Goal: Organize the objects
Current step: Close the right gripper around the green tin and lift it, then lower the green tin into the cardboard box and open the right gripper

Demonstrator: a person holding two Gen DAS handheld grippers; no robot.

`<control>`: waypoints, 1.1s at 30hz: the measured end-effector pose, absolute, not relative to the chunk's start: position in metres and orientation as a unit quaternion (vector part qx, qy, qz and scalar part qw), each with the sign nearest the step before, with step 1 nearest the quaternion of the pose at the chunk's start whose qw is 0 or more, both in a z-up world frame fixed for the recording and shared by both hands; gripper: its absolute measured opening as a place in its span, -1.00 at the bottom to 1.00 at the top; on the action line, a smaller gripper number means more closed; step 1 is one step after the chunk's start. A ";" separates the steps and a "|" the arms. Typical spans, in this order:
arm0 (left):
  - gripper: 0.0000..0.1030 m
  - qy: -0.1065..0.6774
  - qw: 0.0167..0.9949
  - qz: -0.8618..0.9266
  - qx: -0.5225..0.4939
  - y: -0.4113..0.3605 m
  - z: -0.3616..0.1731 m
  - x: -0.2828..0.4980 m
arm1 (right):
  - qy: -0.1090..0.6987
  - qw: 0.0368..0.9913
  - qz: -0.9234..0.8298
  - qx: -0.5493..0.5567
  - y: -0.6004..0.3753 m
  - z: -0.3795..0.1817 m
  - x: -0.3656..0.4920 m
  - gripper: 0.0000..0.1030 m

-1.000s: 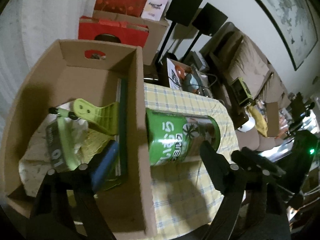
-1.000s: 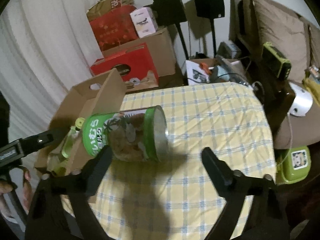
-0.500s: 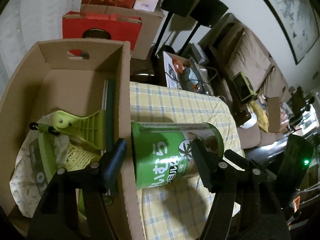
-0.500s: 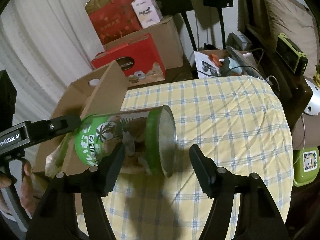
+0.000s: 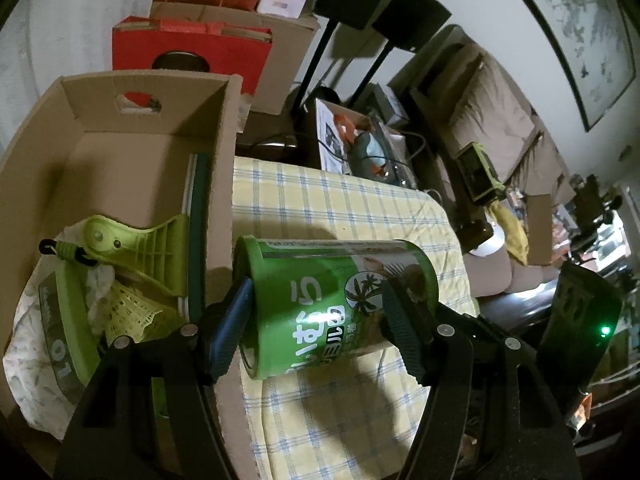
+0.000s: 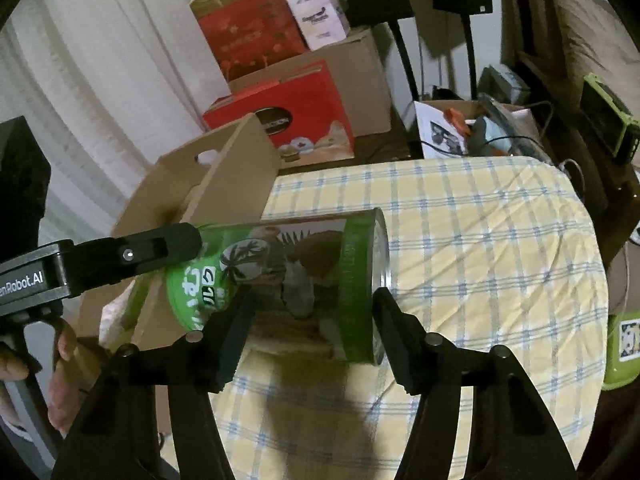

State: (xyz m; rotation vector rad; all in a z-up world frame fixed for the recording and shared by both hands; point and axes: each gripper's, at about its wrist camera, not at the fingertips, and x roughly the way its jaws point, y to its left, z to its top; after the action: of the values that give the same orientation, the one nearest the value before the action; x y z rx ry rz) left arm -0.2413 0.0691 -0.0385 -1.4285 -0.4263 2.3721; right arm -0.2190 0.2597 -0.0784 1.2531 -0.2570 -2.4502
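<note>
A green snack can (image 5: 332, 304) lies on its side over the yellow checked tablecloth (image 5: 352, 208), next to the right wall of an open cardboard box (image 5: 120, 168). My left gripper (image 5: 316, 316) is shut on the can, one finger at its green lid end and one across its body. My right gripper (image 6: 312, 320) straddles the can's (image 6: 304, 276) metal-bottom end with its fingers close on both sides; contact is unclear. The left gripper's finger (image 6: 160, 252) shows in the right wrist view. The box holds a green clip (image 5: 144, 248), yellow shuttlecocks (image 5: 128, 308) and a green tin (image 5: 64, 332).
Red and brown boxes (image 6: 288, 120) are stacked behind the table. A sofa (image 5: 500, 120) and black stands (image 5: 352, 32) are at the back right. A green device (image 6: 624, 344) sits off the table's right edge.
Both grippers have closed in around the can. The left gripper moved right from the box and took hold of the can. The right gripper's fingers narrowed around its metal end.
</note>
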 end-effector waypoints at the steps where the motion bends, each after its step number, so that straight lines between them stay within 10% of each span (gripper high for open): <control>1: 0.22 -0.154 0.171 0.833 -0.503 0.069 -0.038 -0.241 | -0.089 0.185 -0.871 0.447 0.260 -0.078 -0.218 0.20; 33: 0.22 -0.188 0.131 0.888 -0.400 -0.039 0.076 -0.242 | -0.046 0.227 -0.900 0.370 0.160 0.046 -0.238 0.21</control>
State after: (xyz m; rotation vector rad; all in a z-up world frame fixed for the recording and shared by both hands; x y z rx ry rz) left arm -0.2423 -0.0389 0.0755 -1.1607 -0.5449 2.5778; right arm -0.2379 0.1596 0.0464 1.0201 -0.1261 -2.4795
